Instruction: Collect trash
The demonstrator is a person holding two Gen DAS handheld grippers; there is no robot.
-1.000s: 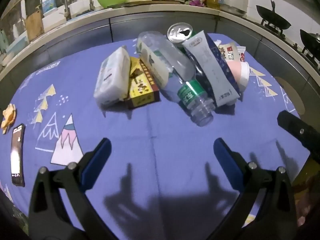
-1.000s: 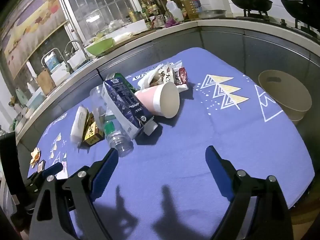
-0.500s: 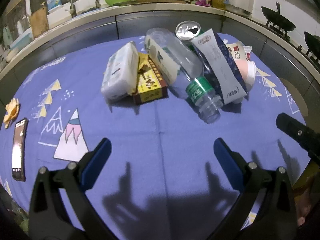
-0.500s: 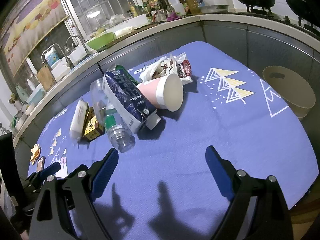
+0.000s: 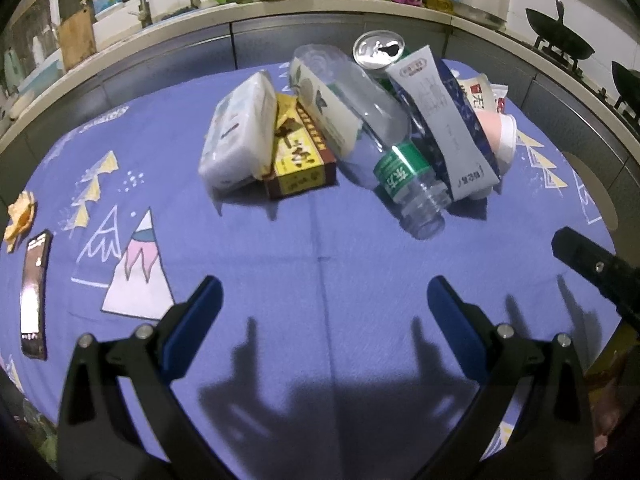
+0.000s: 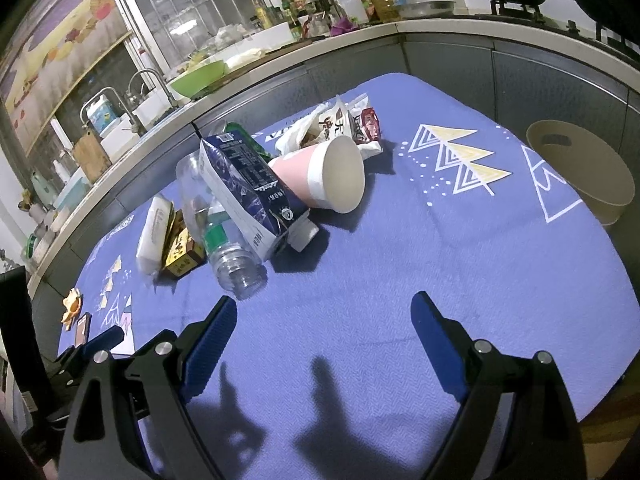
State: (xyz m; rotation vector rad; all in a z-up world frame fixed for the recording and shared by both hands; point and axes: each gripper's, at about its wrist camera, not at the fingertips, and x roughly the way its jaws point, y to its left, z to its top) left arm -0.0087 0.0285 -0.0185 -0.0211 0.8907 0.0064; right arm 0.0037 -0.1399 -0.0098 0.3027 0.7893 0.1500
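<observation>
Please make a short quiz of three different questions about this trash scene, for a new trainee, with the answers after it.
1. True or false: the left gripper is shut on the clear plastic bottle.
2. Which item has its open mouth turned toward the right wrist camera: A) the pink paper cup, B) the drink can, C) the beige bin?
3. Fill in: the yellow box lies between the white tissue pack and the ____.

Key: 1. False; both the left and the right gripper have open, empty jaws. 2. A. 3. clear plastic bottle.
</observation>
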